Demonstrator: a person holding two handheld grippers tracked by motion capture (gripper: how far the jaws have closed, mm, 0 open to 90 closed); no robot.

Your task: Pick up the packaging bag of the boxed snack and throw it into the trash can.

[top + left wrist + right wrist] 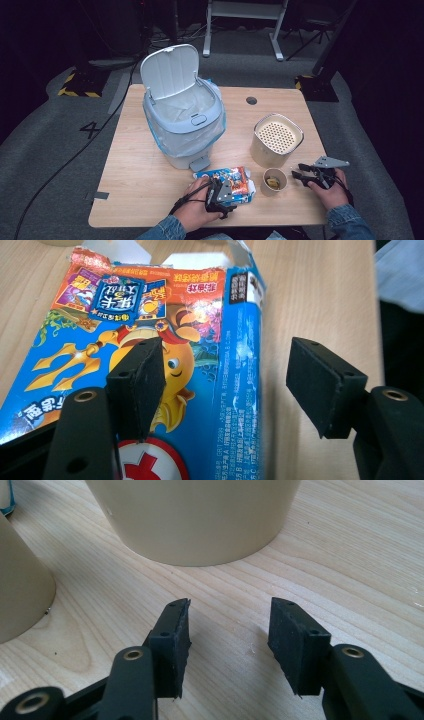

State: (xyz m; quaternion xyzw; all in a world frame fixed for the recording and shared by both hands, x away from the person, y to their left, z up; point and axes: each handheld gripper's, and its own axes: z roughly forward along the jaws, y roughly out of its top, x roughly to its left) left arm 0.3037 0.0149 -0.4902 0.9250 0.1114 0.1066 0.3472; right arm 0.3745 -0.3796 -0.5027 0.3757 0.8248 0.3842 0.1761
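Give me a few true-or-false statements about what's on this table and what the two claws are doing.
1. The pedal bin's lid stands open. True.
2. The left claw is clamped shut on the snack box. False: its jaws stand apart, straddling the box's edge.
3. The small paper cup sits between the snack box and the right claw. True.
4. The right claw holds the perforated-top container. False: it is open and empty, over bare table.
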